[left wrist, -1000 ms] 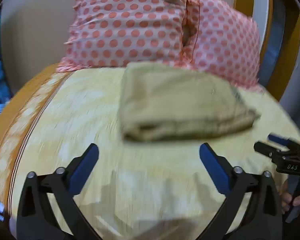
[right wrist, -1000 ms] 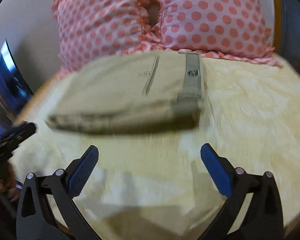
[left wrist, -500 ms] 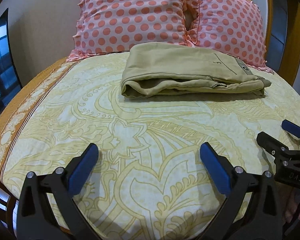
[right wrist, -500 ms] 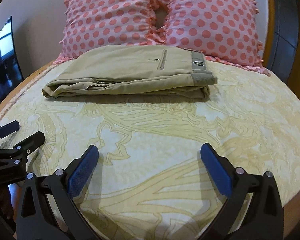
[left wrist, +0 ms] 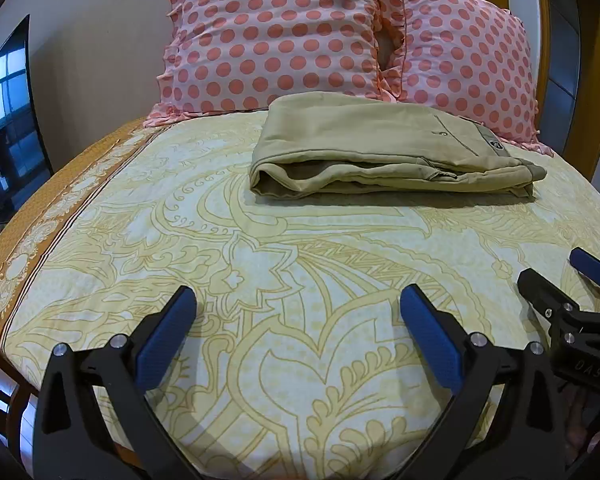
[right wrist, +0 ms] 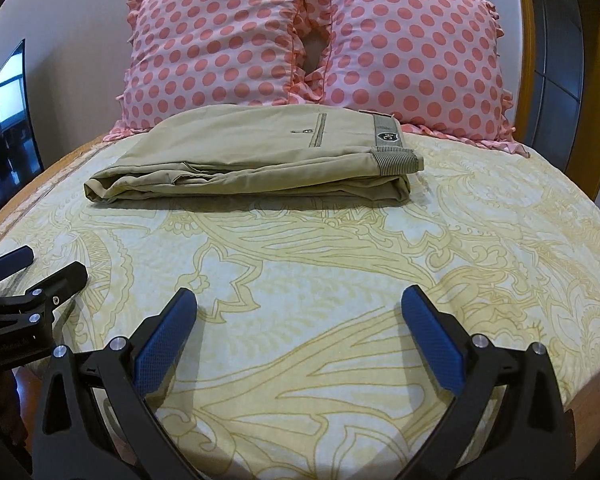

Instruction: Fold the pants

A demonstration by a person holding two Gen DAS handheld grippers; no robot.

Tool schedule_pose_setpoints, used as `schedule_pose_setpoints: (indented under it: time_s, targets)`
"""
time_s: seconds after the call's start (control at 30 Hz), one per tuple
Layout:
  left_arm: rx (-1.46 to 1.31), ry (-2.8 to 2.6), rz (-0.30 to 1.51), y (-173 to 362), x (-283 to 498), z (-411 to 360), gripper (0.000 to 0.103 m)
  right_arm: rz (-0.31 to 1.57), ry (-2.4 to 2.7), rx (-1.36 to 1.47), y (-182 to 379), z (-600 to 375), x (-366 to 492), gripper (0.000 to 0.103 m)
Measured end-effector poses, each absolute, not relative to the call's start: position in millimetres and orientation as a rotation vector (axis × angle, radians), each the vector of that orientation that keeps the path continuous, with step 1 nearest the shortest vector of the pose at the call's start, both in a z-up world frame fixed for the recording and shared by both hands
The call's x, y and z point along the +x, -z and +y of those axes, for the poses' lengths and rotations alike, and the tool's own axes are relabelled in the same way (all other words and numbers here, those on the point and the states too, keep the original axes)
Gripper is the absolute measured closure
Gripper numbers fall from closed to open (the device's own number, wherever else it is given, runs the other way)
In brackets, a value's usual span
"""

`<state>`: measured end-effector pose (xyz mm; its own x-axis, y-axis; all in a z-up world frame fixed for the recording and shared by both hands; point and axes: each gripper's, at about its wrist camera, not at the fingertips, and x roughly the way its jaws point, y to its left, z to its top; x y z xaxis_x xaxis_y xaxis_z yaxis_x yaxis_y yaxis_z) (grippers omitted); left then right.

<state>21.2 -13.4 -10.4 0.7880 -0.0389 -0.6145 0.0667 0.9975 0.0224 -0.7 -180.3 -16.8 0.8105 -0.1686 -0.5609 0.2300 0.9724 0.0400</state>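
Looking over the bed with its yellow, leaf-patterned sheet (left wrist: 260, 280), we see two pink pillows with coral polka dots (right wrist: 312, 36) propped at its head. Just before them lie the khaki pants, folded into a flat rectangular bundle (right wrist: 256, 156), waistband to the right. Well apart from it, we hold our black left gripper with blue pads (left wrist: 298, 304) and matching right gripper (right wrist: 298, 306) near the bed's close edge, jaws wide, gripping nothing.

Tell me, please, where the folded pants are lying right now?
The pants lie folded on the bedspread, just before the two polka-dot pillows, beyond both open claws.
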Motion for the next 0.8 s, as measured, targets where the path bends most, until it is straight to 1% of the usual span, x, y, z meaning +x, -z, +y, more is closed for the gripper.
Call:
schedule_pose_setpoints:
  time_s: [0.8]
  targets:
    - [0.042, 0.056, 0.663, 9.3, 22.8, -12.8, 0.002, 0.592, 0.211, 0.107, 16.6, -182.6, -0.2, 0.001]
